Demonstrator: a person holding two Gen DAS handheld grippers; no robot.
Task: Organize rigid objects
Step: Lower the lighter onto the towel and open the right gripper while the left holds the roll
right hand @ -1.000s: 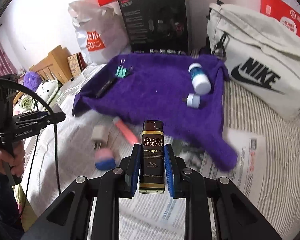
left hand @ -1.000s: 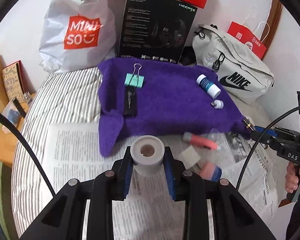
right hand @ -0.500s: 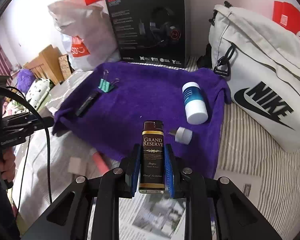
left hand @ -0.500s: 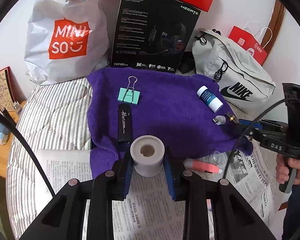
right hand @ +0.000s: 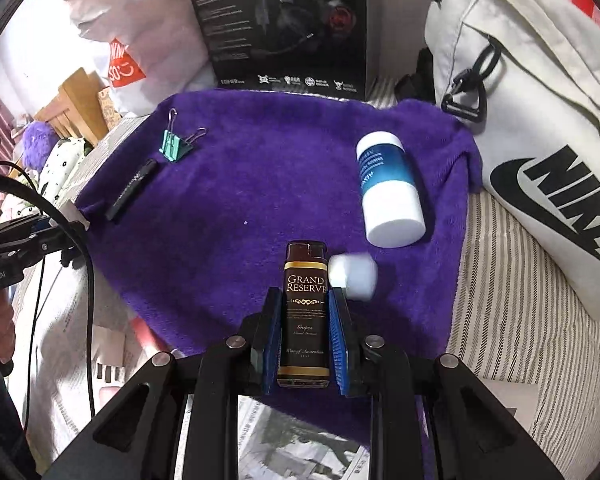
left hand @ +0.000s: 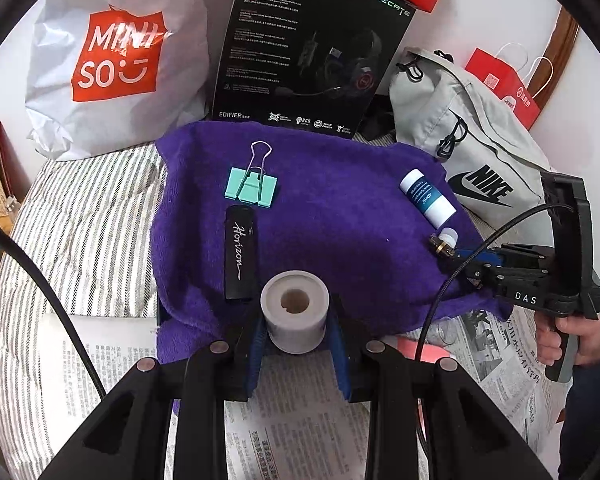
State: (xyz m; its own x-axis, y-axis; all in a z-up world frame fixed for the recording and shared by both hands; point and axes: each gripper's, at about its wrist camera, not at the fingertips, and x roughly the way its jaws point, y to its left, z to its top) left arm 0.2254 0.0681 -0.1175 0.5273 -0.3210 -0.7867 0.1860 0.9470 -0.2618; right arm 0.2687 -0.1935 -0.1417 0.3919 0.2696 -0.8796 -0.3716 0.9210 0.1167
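My left gripper [left hand: 296, 344] is shut on a grey tape roll [left hand: 295, 312], held over the near edge of the purple towel [left hand: 340, 240]. On the towel lie a teal binder clip [left hand: 252, 188], a black "Horizon" stick [left hand: 240, 256], a white and blue bottle [left hand: 427, 197] and a small white cap [left hand: 449, 236]. My right gripper [right hand: 305, 344] is shut on a brown "Grand Reserve" lighter [right hand: 305, 312], upright over the towel [right hand: 260, 200] next to the white cap [right hand: 354, 276] and near the bottle [right hand: 388, 196]. The right gripper [left hand: 444, 246] also shows at the right of the left wrist view.
A white Miniso bag [left hand: 116, 56], a black headset box [left hand: 312, 52], a grey Nike bag [left hand: 468, 160] and a red paper bag [left hand: 504, 84] line the back. Newspaper [left hand: 300, 420] covers the striped bedding [left hand: 80, 224] in front, with a pink object [left hand: 414, 348] on it.
Both grippers have moved forward and down over the purple towel with their loads still held. The towel's items now look closer and larger in both views.
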